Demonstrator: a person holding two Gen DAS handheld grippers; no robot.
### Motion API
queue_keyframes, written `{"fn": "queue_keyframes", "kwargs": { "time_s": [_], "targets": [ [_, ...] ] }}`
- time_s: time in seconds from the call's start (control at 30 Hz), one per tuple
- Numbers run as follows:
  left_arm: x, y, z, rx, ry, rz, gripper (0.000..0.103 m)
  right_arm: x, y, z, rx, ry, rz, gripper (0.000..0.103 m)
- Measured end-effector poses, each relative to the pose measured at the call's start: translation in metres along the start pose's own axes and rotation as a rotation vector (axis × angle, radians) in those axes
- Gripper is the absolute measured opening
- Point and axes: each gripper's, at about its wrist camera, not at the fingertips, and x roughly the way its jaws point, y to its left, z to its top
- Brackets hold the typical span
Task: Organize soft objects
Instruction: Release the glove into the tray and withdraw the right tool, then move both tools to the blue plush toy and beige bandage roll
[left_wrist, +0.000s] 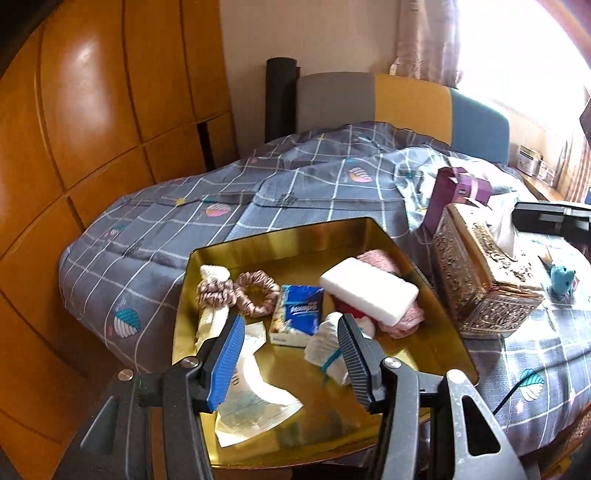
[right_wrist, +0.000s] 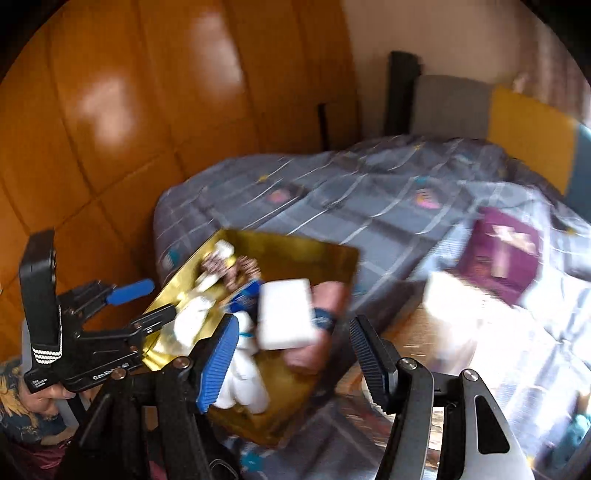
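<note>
Both wrist views angled down, close (shared gold tray on bed)

Black gripper, blue ribbed pads

Right wrist view motion-blurred: tray contents smeared; tissue box blown out by glare; person's sleeve cut off.
</note>
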Motion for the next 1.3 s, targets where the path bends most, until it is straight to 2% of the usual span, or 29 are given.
{"fn": "queue_keyframes", "kwargs": {
  "time_s": [0.13, 0.17, 0.23, 0.27, 0.3, 0.5, 0.73, 0.83, 0.87, 0.9, 0.97, 1.03, 1.1, 1.3],
  "targets": [
    [-0.003, -0.012, 0.008, 0.032, -0.019, -0.018, 0.053, -0.032, -0.044, -0.004, 0.087, -0.049, -0.083, 0.068],
    [-0.004, -0.015, 0.01, 0.041, -0.023, -0.024, 0.053, -0.045, -0.067, -0.011, 0.135, -0.064, -0.141, 0.068],
    [-0.006, -0.023, 0.014, 0.058, -0.031, -0.034, 0.053, -0.052, -0.079, -0.015, 0.159, -0.069, -0.165, 0.068],
    [-0.006, -0.027, 0.017, 0.069, -0.037, -0.039, 0.053, -0.065, -0.104, -0.023, 0.213, -0.076, -0.226, 0.068],
    [-0.007, -0.031, 0.019, 0.076, -0.039, -0.044, 0.053, -0.065, -0.104, -0.023, 0.213, -0.076, -0.226, 0.069],
    [-0.012, -0.06, 0.036, 0.144, -0.072, -0.084, 0.053, -0.102, -0.181, -0.06, 0.387, -0.092, -0.404, 0.07],
    [-0.025, -0.113, 0.063, 0.253, -0.131, -0.181, 0.053, -0.148, -0.269, -0.116, 0.631, -0.143, -0.627, 0.072],
    [-0.03, -0.144, 0.075, 0.305, -0.148, -0.236, 0.053, -0.168, -0.305, -0.149, 0.775, -0.172, -0.709, 0.072],
    [-0.031, -0.158, 0.079, 0.326, -0.151, -0.258, 0.053, -0.18, -0.323, -0.175, 0.884, -0.2, -0.749, 0.072],
    [-0.031, -0.168, 0.082, 0.341, -0.15, -0.275, 0.053, -0.18, -0.323, -0.175, 0.884, -0.2, -0.749, 0.072],
    [-0.03, -0.194, 0.088, 0.375, -0.143, -0.327, 0.053, -0.19, -0.338, -0.198, 1.008, -0.194, -0.781, 0.072],
    [-0.027, -0.221, 0.091, 0.401, -0.125, -0.377, 0.053, -0.204, -0.347, -0.211, 1.097, -0.264, -0.776, 0.072],
    [-0.023, -0.25, 0.091, 0.424, -0.103, -0.423, 0.053, -0.21, -0.349, -0.217, 1.125, -0.276, -0.792, 0.072],
    [0.01, -0.336, 0.081, 0.463, 0.075, -0.593, 0.054, -0.208, -0.351, -0.223, 1.195, -0.289, -0.711, 0.073]
  ]
}}
